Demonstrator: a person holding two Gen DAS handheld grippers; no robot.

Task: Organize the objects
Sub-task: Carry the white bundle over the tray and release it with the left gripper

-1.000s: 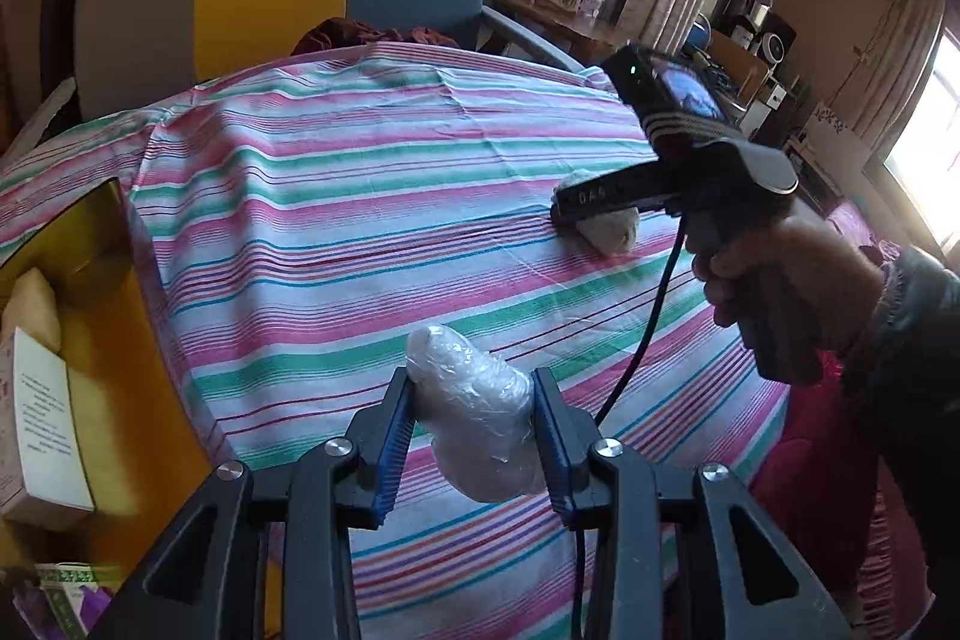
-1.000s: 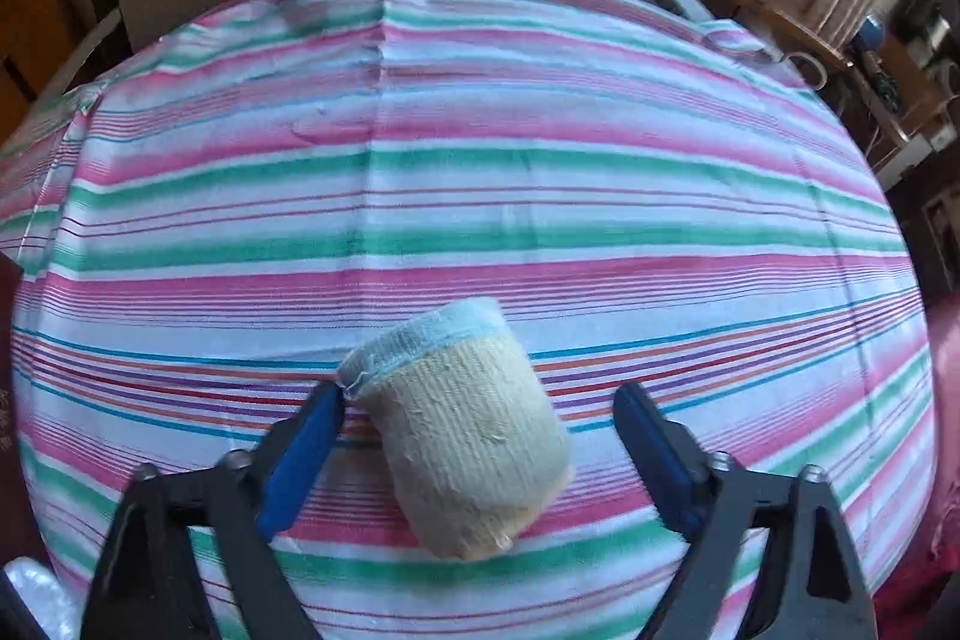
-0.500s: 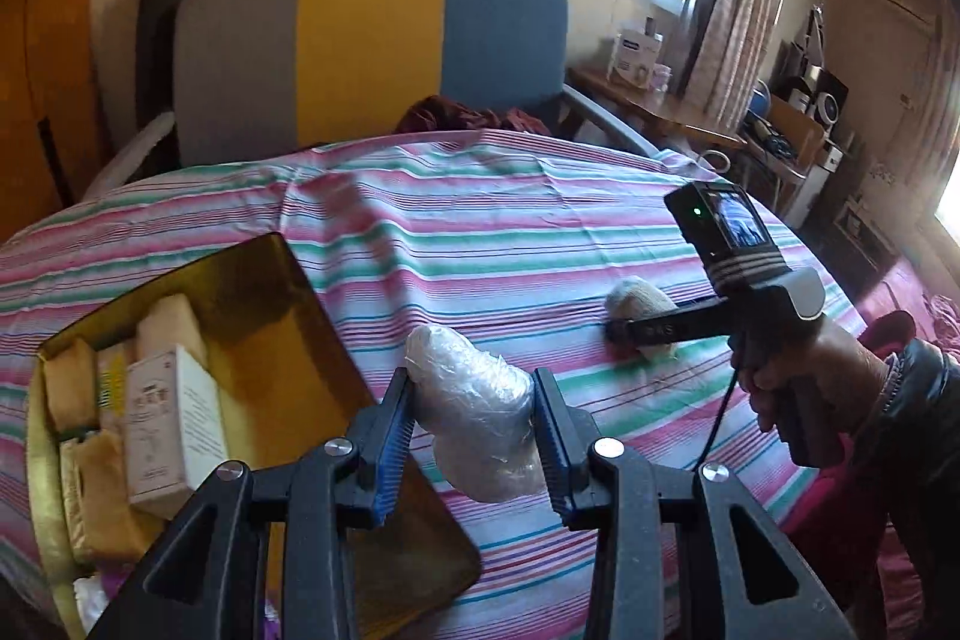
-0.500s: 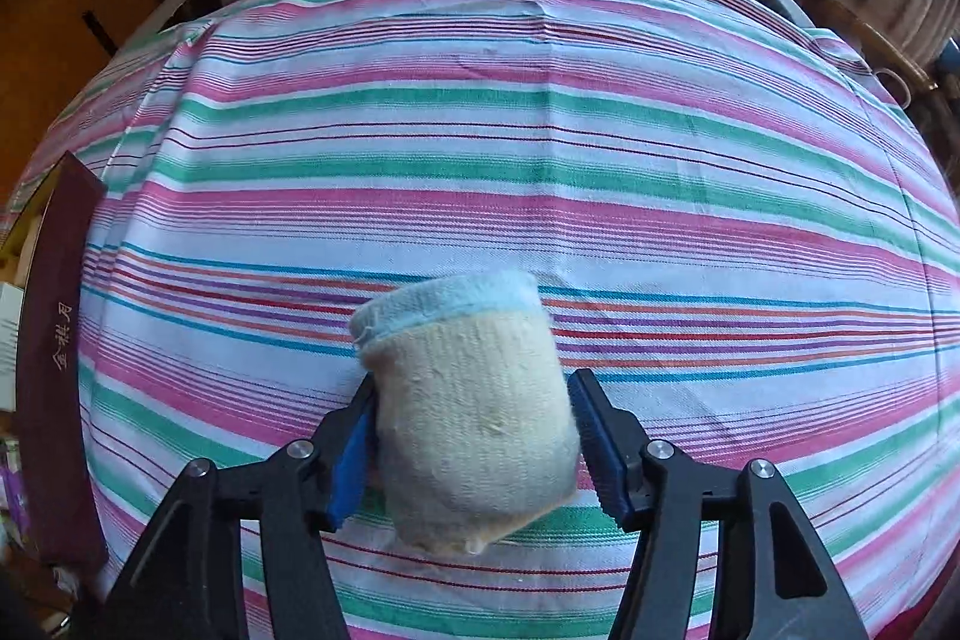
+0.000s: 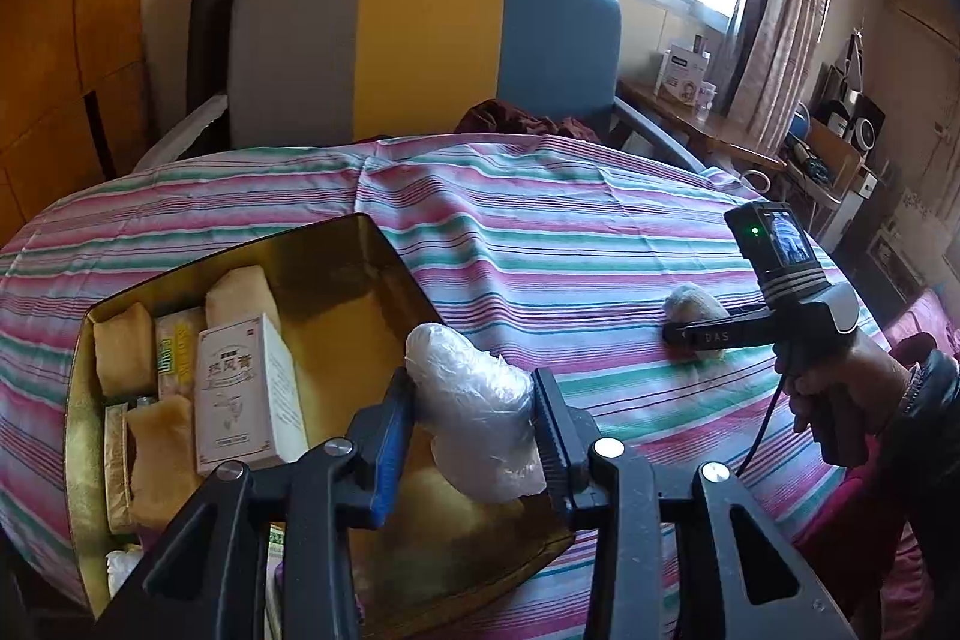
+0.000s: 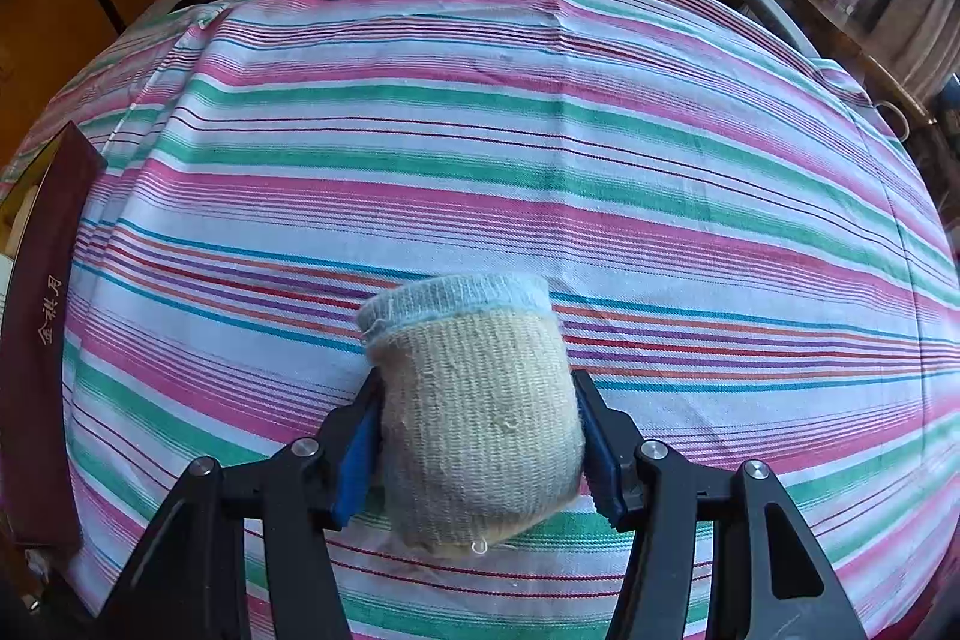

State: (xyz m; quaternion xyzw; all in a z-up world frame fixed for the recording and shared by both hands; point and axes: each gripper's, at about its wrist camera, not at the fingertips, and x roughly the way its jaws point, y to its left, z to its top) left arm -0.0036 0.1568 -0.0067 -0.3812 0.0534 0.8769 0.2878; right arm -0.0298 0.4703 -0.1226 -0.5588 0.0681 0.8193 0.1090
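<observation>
The left gripper (image 5: 474, 418) is clamped on a plastic-wrapped bundle (image 5: 474, 424) above the gold tin (image 5: 384, 292). The right gripper (image 6: 480, 436), at three o'clock, squeezes a rolled sock (image 6: 474, 412) on the striped cloth (image 6: 480, 130).

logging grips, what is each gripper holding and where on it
Left gripper pinches the plastic-wrapped bundle across its middle. Right gripper clamps the knit roll by its sides.

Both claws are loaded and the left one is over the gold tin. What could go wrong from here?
1. The plastic-wrapped bundle in the left claw looks slick and bulging; it might slip out early.
2. The gold tin already holds the white box and cloth rolls, so a drop may land on them.
3. The right claw squeezes the soft knit roll low on the striped tablecloth and could snag it.
</observation>
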